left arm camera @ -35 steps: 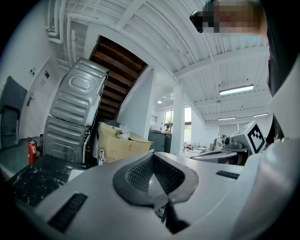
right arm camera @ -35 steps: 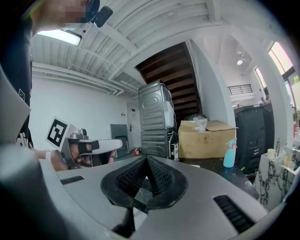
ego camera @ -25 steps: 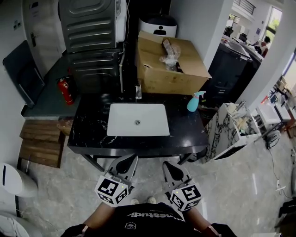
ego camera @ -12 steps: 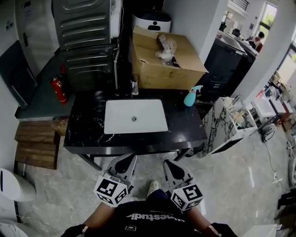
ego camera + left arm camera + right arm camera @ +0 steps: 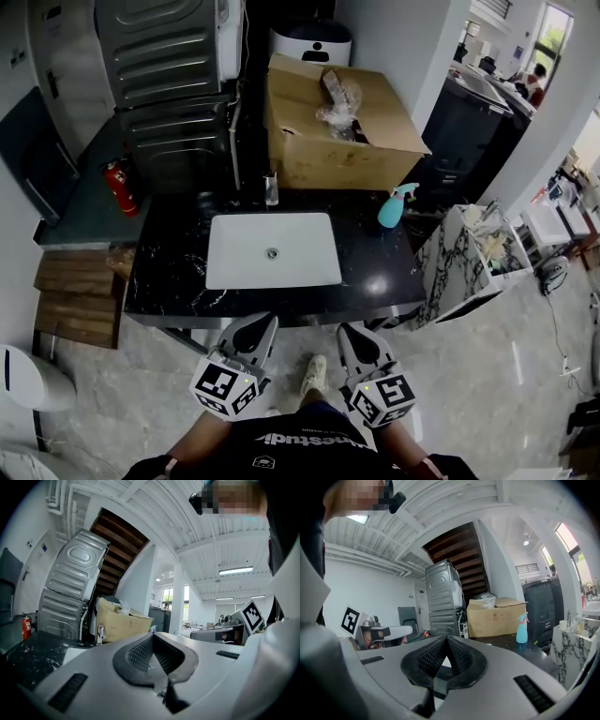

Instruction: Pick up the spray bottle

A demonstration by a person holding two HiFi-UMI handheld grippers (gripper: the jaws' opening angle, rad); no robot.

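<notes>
The spray bottle stands right of the sink. The left gripper and right gripper hang before it, jaws together.

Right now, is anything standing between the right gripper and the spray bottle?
Nothing visible does. Only bare black countertop lies between the right gripper and the spray bottle, which stands at its far right corner.

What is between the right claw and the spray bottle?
Only bare black counter. In the head view nothing stands between the right claw and the bottle; the sink is off to the left.
</notes>
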